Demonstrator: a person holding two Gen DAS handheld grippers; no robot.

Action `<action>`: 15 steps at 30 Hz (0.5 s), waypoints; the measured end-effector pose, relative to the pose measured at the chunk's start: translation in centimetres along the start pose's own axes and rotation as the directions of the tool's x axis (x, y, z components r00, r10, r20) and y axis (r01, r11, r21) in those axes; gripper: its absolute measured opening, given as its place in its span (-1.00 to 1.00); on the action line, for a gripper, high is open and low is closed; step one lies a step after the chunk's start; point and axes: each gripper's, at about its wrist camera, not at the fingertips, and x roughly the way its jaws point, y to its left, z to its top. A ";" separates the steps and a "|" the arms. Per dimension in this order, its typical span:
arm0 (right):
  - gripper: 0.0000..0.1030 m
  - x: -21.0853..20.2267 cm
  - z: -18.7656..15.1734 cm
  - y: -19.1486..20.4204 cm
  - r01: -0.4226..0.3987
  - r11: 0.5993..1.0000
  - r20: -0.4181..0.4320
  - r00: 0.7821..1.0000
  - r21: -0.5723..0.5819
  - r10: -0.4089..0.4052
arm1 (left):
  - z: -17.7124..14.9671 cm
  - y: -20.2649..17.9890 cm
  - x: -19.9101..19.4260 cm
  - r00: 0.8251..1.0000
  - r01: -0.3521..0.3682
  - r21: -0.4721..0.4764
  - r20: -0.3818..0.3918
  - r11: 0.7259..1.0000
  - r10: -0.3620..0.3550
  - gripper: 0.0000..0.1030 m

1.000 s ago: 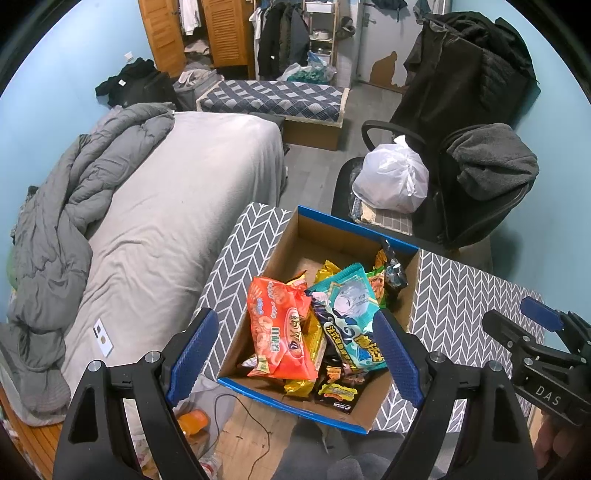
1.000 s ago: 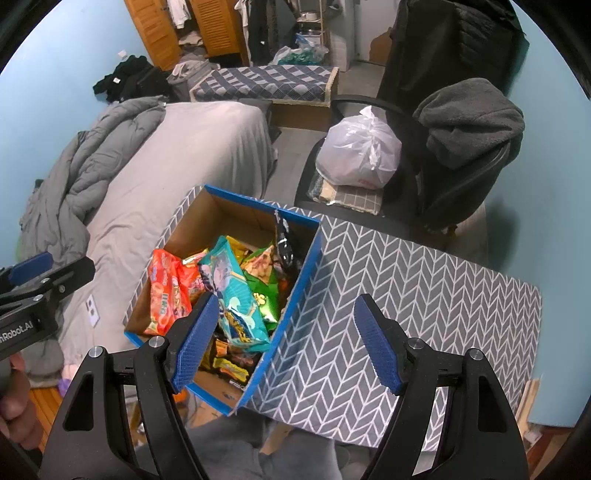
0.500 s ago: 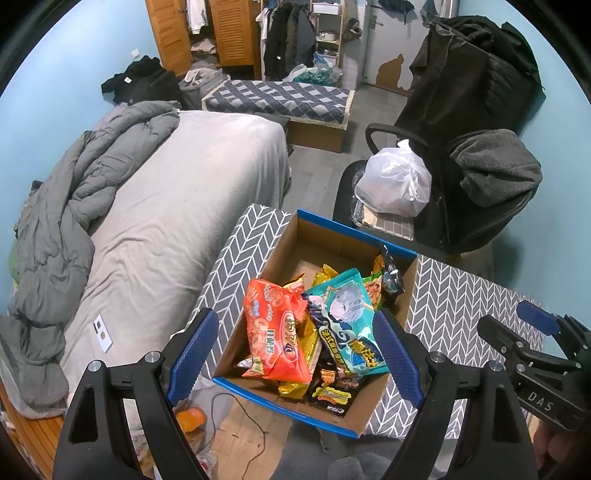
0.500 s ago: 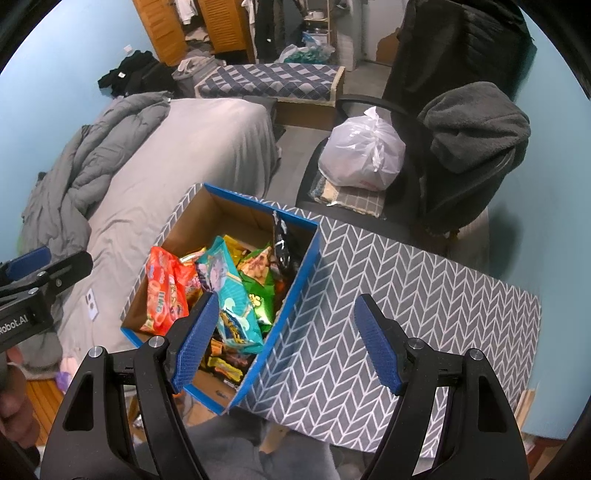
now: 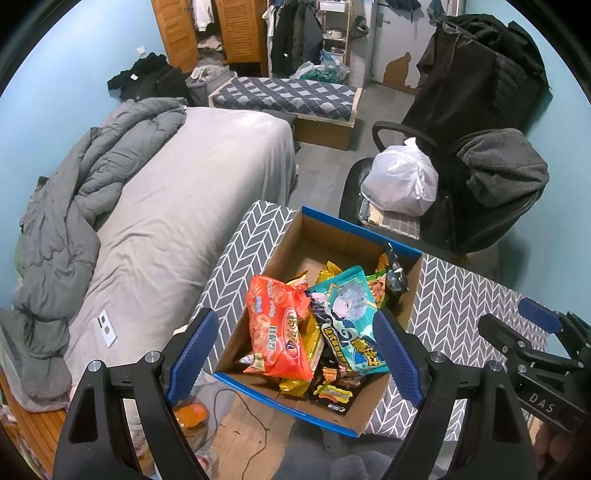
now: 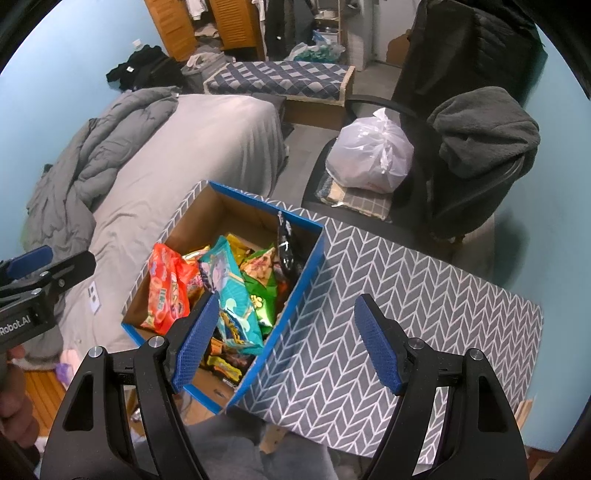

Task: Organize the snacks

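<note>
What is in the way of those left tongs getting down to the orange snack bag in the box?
Nothing visible. The left tongs hang open above the cardboard box, which has no lid, and the orange snack bag lies on top of the pile with only air above it. The teal bag lies beside it, not over it.

left wrist: steeply downward | right wrist: likewise | shared: snack box (image 5: 334, 421), table (image 6: 424, 295)

Home bedroom shown: bed (image 5: 177, 206) with rumpled grey duvet (image 5: 74, 206), wooden louvred wardrobe (image 5: 236, 33), clothes hung on rack (image 5: 291, 33), office chair (image 5: 461, 206) draped with garments, second mattress (image 5: 284, 96) on floor.
</note>
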 end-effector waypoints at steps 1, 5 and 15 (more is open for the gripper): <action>0.48 0.0 0.0 0.0 -0.001 1.000 -0.001 1.000 -0.001 0.001 | 0.0 0.0 0.0 1.000 0.000 0.000 0.000 1.000 0.000 0.68; 0.48 0.0 0.0 0.0 -0.001 1.000 -0.001 1.000 -0.002 0.001 | 0.0 -0.1 0.0 1.000 -0.005 0.001 0.000 1.000 0.005 0.68; 0.48 -0.1 -0.1 -0.2 -0.004 1.000 0.000 1.000 0.000 0.004 | -0.2 -0.4 -0.3 1.000 -0.001 -0.008 -0.002 1.000 0.001 0.68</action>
